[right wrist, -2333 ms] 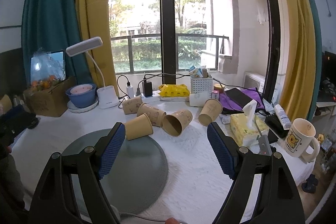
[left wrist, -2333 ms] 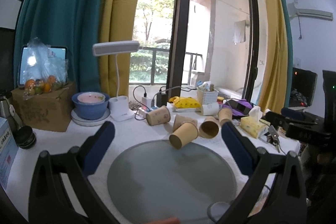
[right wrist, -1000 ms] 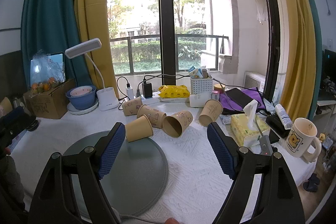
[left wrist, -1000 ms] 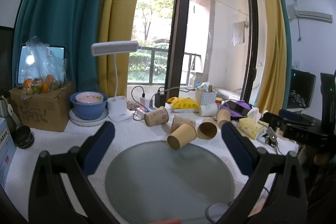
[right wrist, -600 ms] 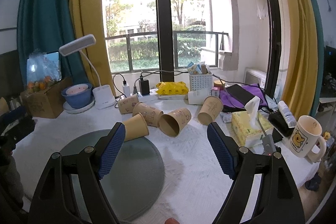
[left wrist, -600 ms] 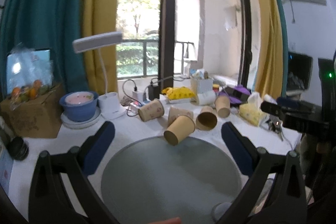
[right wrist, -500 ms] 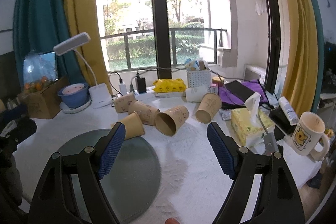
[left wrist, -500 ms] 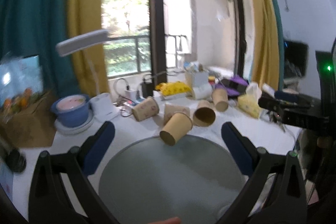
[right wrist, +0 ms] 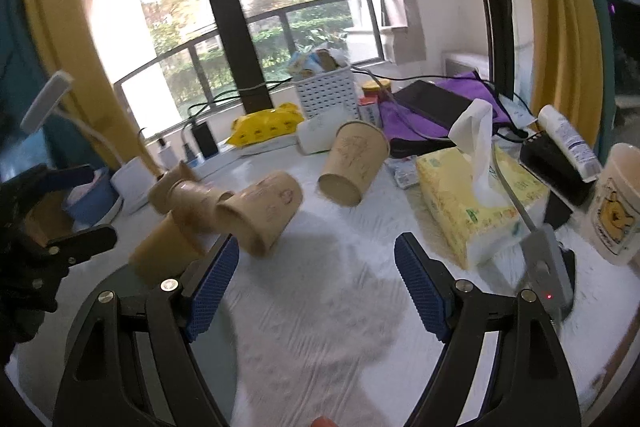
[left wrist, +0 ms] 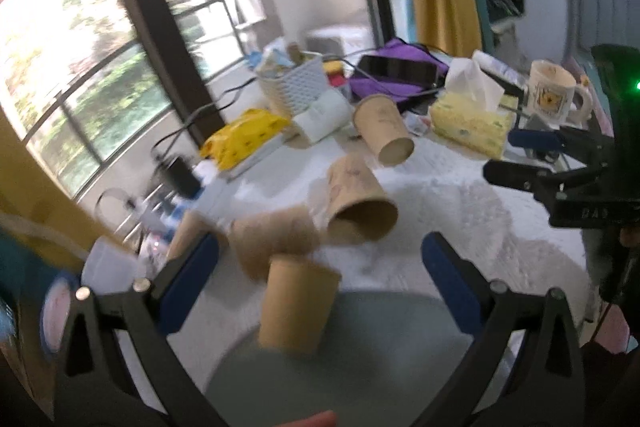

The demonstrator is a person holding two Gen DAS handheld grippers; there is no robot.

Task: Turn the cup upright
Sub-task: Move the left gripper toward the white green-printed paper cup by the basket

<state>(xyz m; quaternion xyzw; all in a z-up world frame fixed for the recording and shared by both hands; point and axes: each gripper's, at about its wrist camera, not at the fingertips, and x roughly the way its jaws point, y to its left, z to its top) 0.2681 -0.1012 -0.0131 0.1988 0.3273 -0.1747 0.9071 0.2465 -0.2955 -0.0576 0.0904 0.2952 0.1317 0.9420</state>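
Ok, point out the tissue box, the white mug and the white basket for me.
tissue box (right wrist: 476, 203), right wrist view, on its yellow side.
white mug (left wrist: 552, 95), left wrist view, on its printed wall.
white basket (right wrist: 326, 95), right wrist view, on its perforated front.

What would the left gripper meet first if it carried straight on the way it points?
Probably the plain brown paper cup lying at the round grey mat's far edge; it sits between the open left gripper fingers, though blur leaves depth unsure.

Yellow tissue box (right wrist: 476, 203) beside cartoon mug (right wrist: 618, 203); white basket (right wrist: 326, 93) behind yellow packet (right wrist: 266, 125).
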